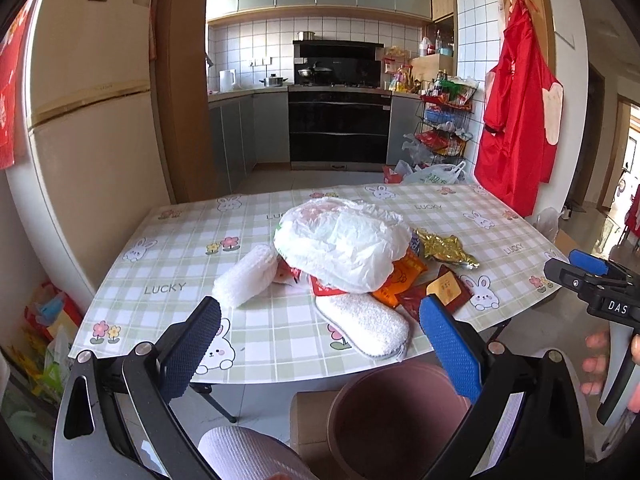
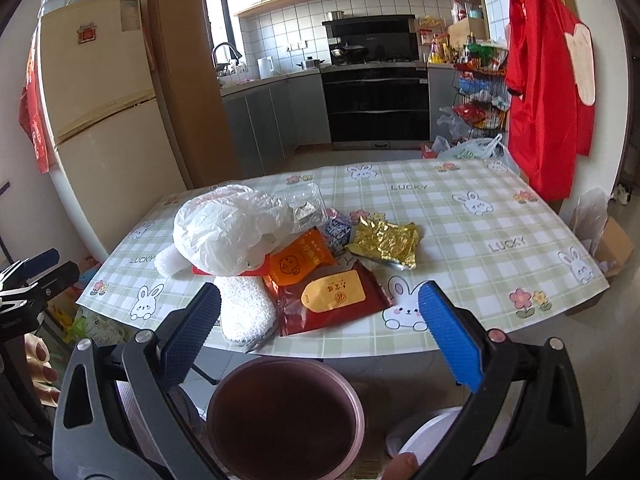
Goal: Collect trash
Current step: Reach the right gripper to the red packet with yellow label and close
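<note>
Left wrist view is showing me the left gripper hanging released, holding nothing, short of the table, whose checked cloth is carrying the whole litter heap. I'm reading the right gripper as spread wide and empty too, hovering above the brown bin that is sitting below the table's near edge.

I'm judging everything here as light and limp. The white plastic bag is lying on top of the heap, thin and crinkly, likely slipping unless I'm pinching a bunched fold. The red packet and orange packet are lying flat and slick, so I'm favouring a raised corner near the table edge. The gold foil wrapper is crumpled, offering easy ridges. The white foam sleeve is lying beside the red packet, soft and squashy, so gripping across its middle looks safest.
</note>
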`<state>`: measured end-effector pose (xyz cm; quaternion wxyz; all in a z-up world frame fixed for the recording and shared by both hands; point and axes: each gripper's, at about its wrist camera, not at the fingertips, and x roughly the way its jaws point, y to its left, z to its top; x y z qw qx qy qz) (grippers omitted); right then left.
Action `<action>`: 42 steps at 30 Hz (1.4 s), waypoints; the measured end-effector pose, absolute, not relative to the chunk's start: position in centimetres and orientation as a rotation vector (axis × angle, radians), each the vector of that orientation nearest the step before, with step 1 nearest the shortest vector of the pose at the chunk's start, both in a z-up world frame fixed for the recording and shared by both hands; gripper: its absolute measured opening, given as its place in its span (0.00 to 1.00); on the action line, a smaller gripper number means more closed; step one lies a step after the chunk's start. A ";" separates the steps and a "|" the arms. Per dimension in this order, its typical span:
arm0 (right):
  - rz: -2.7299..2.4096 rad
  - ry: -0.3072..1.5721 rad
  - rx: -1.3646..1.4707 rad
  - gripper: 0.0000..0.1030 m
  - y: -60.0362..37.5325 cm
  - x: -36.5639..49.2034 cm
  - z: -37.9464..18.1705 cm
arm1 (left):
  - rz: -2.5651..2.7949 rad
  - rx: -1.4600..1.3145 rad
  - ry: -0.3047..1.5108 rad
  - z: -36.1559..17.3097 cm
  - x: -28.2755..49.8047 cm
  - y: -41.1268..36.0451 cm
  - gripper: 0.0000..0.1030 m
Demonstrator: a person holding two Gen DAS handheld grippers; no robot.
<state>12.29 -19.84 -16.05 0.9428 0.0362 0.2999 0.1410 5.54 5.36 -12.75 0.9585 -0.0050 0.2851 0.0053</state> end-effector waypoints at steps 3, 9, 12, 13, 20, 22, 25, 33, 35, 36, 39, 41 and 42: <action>0.287 0.658 0.091 0.95 -19.6 13.4 -18.1 | 0.010 -0.028 0.623 -14.9 6.3 6.0 0.95; 0.257 0.730 0.117 0.95 -19.9 15.2 -21.3 | -0.009 -0.040 0.676 -18.1 7.3 6.4 0.95; 0.242 0.772 0.130 0.95 -20.3 16.1 -22.7 | -0.004 -0.046 0.717 -19.4 8.2 6.4 0.95; 0.254 0.789 0.139 0.95 -20.4 16.4 -23.3 | -0.002 -0.049 0.733 -19.9 8.5 6.5 0.95; 0.166 0.911 0.208 0.95 -19.7 20.3 -26.8 | 0.066 -0.071 0.761 -21.5 9.9 7.7 0.95; 0.131 0.919 0.213 0.95 -19.1 21.7 -27.4 | 0.076 -0.099 0.768 -21.7 10.1 8.3 0.95; 0.071 0.920 0.255 0.95 -18.4 24.1 -28.2 | 0.085 -0.128 0.784 -21.9 10.4 9.0 0.95; -0.068 0.949 0.409 0.95 -17.5 29.3 -30.0 | 0.120 -0.149 0.785 -22.1 10.6 9.9 0.95; -0.069 0.997 0.396 0.95 -17.0 30.3 -30.8 | 0.106 -0.159 0.781 -22.2 10.8 9.6 0.95; -0.060 1.032 0.378 0.95 -16.6 30.8 -31.4 | 0.100 -0.156 0.779 -22.2 10.8 9.4 0.95; -0.005 1.044 0.328 0.94 -15.7 30.6 -31.6 | 0.084 -0.151 0.780 -22.3 11.0 8.6 0.95; 0.032 1.046 0.266 0.94 -15.4 30.3 -31.8 | 0.076 -0.166 0.784 -22.4 11.2 8.6 0.95; 0.054 1.044 0.270 0.94 -15.5 30.1 -32.0 | 0.073 -0.173 0.787 -22.5 11.3 8.6 0.95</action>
